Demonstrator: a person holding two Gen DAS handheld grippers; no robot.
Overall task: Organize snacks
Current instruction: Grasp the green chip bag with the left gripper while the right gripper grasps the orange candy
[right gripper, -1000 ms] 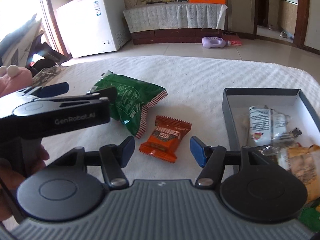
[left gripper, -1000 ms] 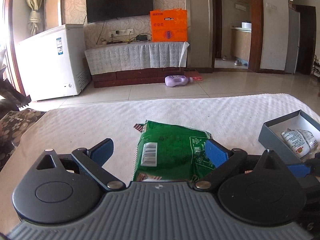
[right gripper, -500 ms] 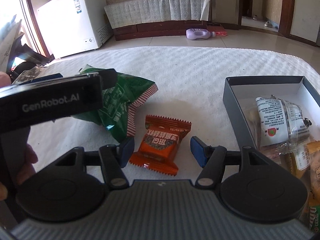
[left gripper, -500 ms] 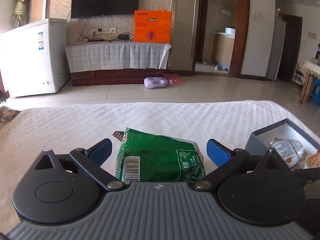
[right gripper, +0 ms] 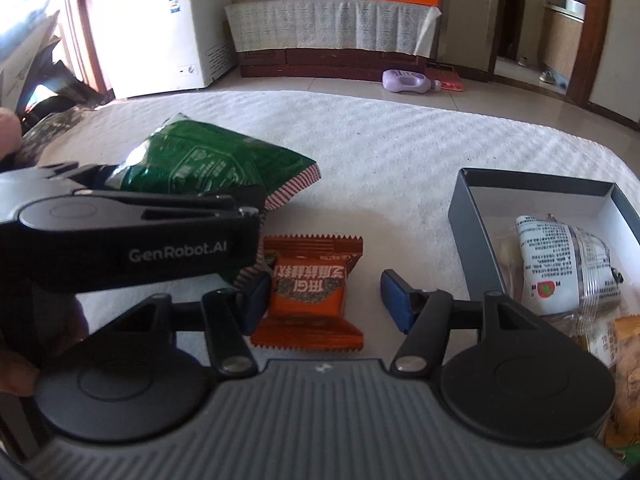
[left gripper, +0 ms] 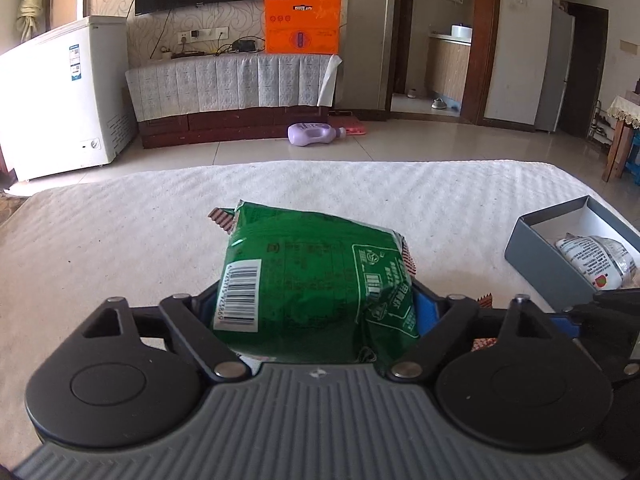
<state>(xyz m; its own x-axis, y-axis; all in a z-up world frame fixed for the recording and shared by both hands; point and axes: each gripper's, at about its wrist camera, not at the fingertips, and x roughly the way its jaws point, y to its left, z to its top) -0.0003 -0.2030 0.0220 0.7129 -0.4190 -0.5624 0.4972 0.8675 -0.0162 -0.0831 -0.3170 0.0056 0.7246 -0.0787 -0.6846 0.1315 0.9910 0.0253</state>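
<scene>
Left wrist view: left gripper (left gripper: 316, 312) has its jaws closing w/ the crinkly green foil snack bag (left gripper: 316, 276) between them. Blue pads sit right at the bag's two sides; looks like first contact, but the bag isn't visibly squeezed yet, so I read it as not clamped. Bag lies on the white textured cloth-covered table (left gripper: 120, 232), barcode end facing the camera. Grey open cardboard box (left gripper: 536, 256) is off to the right, a clear-wrapped white-label packet inside.

Right wrist view: right gripper (right gripper: 324, 296) is closing too, straddling the small orange foil-wrapped snack bar (right gripper: 308, 288). Left pad is about touching the wrapper edge; right pad is clearly apart from it, so no grip yet. Bar lies flat on the cloth, between the green bag and the box. Left gripper body crosses just beside, over the bag's near end.

Risks, imo: the puffy bag may bulge or slip out as the jaws close, since it's air-filled and slick. The bar's wrapper could slide sideways as one pad reaches it first. The 2 grippers work v. close together and could knock each other when lifting toward the box.
</scene>
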